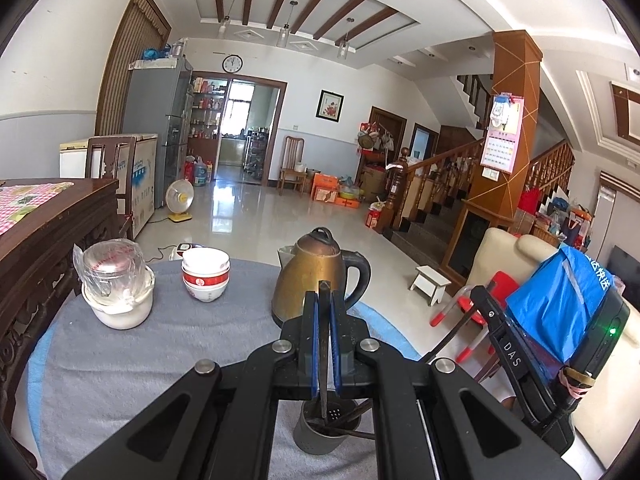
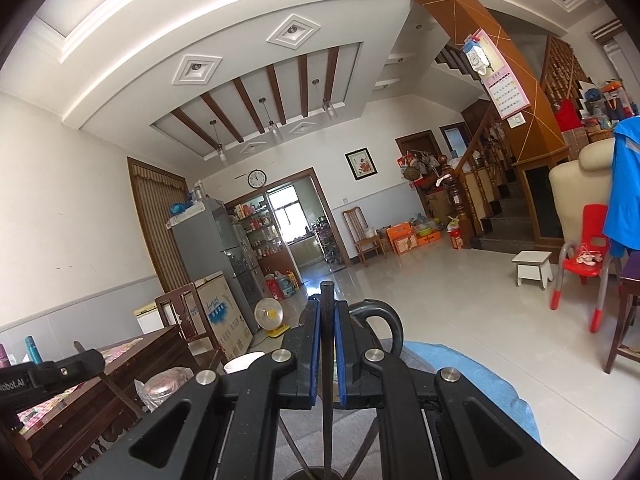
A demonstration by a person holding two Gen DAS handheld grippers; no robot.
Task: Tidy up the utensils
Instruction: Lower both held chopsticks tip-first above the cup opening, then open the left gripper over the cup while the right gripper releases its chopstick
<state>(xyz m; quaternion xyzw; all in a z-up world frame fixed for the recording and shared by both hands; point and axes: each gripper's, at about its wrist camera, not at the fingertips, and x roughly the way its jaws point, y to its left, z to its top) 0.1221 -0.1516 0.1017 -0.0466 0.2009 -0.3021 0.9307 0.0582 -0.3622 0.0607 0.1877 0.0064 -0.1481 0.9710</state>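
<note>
On the desk (image 1: 120,360), left of the kettle (image 1: 312,276), stand a lidded jar (image 1: 116,288) and stacked bowls (image 1: 206,274). The left gripper (image 1: 325,308) is clamped on a dark chopstick (image 1: 322,360) whose lower end dips into the perforated holder (image 1: 324,432); lower it straight before letting go, so it doesn't catch those already leaning there. Further right, the right gripper (image 2: 327,320) pinches another chopstick (image 2: 327,400) above the holder's rim (image 2: 316,472), and should follow only once the opening is free.

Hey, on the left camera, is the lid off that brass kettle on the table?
No, the kettle has its lid on, sitting closed on the grey cloth behind the left gripper.
</note>
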